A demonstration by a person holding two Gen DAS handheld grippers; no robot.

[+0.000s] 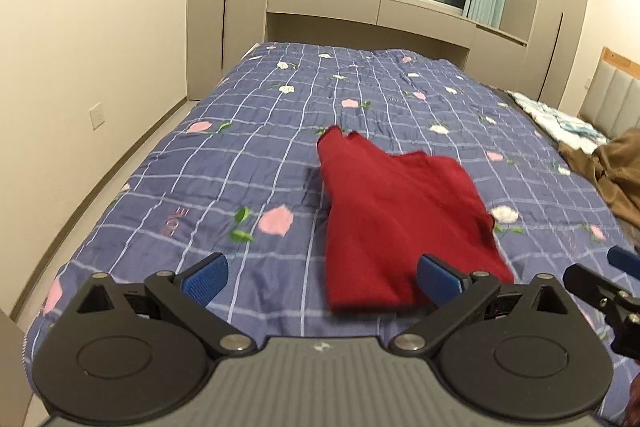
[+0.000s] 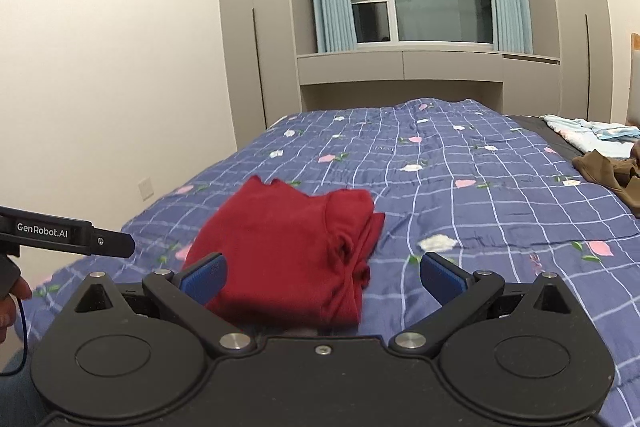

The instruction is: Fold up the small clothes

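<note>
While angled down over the red garment (image 1: 400,219), both grippers' jaws wide apart, empty.

Red top (image 1: 400,219) (image 2: 288,251), small and soft, folded into a flat bundle with layers stacked on one side. Lies loose on the blue checked bed cover (image 1: 224,163) (image 2: 480,195) with pink and white flowers, near the close edge, away from the far corners.
</note>
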